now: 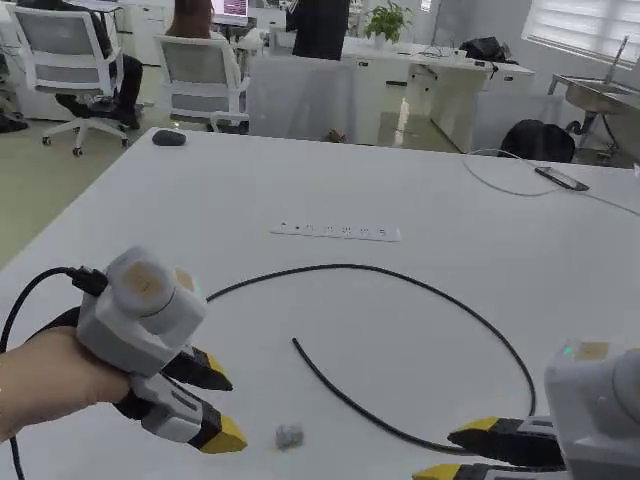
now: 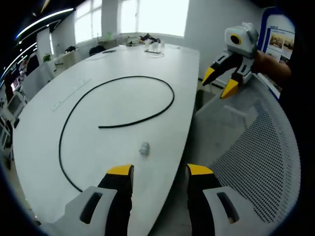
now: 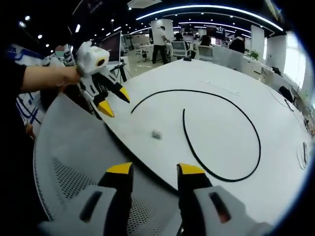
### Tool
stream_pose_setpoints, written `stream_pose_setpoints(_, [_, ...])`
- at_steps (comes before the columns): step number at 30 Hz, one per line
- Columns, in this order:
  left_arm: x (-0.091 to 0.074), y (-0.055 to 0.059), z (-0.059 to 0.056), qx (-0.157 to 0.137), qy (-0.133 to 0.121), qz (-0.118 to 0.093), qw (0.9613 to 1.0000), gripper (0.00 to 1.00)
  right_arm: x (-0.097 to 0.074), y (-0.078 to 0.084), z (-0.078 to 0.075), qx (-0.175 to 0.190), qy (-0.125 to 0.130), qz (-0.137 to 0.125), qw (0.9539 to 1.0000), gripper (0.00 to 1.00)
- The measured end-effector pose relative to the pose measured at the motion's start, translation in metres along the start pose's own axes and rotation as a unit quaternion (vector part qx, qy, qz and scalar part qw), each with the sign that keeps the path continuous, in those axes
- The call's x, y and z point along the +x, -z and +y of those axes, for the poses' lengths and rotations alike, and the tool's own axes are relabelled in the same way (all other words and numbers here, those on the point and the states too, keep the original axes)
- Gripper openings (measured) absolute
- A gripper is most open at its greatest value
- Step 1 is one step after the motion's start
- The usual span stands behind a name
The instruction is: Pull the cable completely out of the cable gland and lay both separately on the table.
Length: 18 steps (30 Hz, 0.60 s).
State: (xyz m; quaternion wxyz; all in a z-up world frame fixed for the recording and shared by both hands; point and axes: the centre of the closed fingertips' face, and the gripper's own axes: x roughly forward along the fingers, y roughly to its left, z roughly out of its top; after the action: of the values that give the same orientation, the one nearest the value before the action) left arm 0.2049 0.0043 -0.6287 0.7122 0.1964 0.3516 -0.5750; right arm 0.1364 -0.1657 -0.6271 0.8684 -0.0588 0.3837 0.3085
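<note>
On the broad white desk (image 1: 450, 215), a long thin black cable (image 1: 350, 266), laid in a wide open loop. One free end near the middle of the desk, the rest curving round toward the near edge.

Apart from it, a small pale grey cable gland (image 1: 289, 435) (image 2: 143, 148) (image 3: 156, 134), alone on the bare desk close to the near edge, just short of that free end and not touching the cable.

At lower left in the head view, the left gripper (image 1: 230, 410) (image 2: 160, 172), grey-white with yellow tips, held in a hand (image 1: 45, 385). Jaws spread, pinching nothing.

At lower right, the right gripper (image 1: 445, 453) (image 3: 150, 172), likewise with jaws spread and nothing between them. Gland between the two grippers, nearer the left one.

Below both pairs of jaws in the gripper views, a grey mesh chair back (image 2: 256, 147).

Farther back on the desk: a flat white power strip (image 1: 335, 232), a dark computer mouse (image 1: 168, 138), a dark phone (image 1: 560, 178).
</note>
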Motion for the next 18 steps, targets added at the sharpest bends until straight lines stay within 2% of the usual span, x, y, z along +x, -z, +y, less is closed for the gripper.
stream_pose_setpoints(4, [-0.026,0.008,-0.001,-0.037,-0.043,-0.031,0.9979,0.58,0.001,0.006,0.001,0.008,-0.009,0.01,0.9999,0.39])
stream_pose_setpoints(6, [-0.038,0.018,-0.001,-0.059,-0.062,-0.041,0.9955,0.56,0.001,0.009,0.0,0.013,-0.01,0.011,0.9998,0.39])
stream_pose_setpoints(8, [-0.047,0.03,0.0,-0.076,-0.086,-0.04,0.9926,0.57,0.002,0.012,0.0,0.02,-0.009,0.015,0.9996,0.39])
stream_pose_setpoints(9, [-0.052,0.037,0.002,-0.092,-0.101,-0.044,0.9897,0.58,0.002,0.014,0.0,0.024,-0.01,0.016,0.9995,0.39])
stream_pose_setpoints(12, [-0.062,0.046,0.004,-0.126,-0.13,-0.062,0.9815,0.58,0.004,0.016,0.001,0.034,-0.011,0.016,0.9992,0.4])
stream_pose_setpoints(15, [-0.069,0.059,0.009,-0.146,-0.169,-0.06,0.973,0.58,0.005,0.017,0.0,0.041,-0.005,0.015,0.999,0.4])
stream_pose_setpoints(16, [-0.07,0.064,0.012,-0.155,-0.184,-0.061,0.9686,0.58,0.006,0.017,-0.001,0.043,-0.002,0.015,0.999,0.4])
stream_pose_setpoints(17, [-0.07,0.066,0.012,-0.16,-0.188,-0.064,0.9668,0.58,0.006,0.017,-0.002,0.043,-0.001,0.015,0.9989,0.41])
stream_pose_setpoints(18, [-0.07,0.07,0.013,-0.176,-0.191,-0.072,0.9628,0.58,0.007,0.018,-0.002,0.045,0.001,0.017,0.9989,0.41])
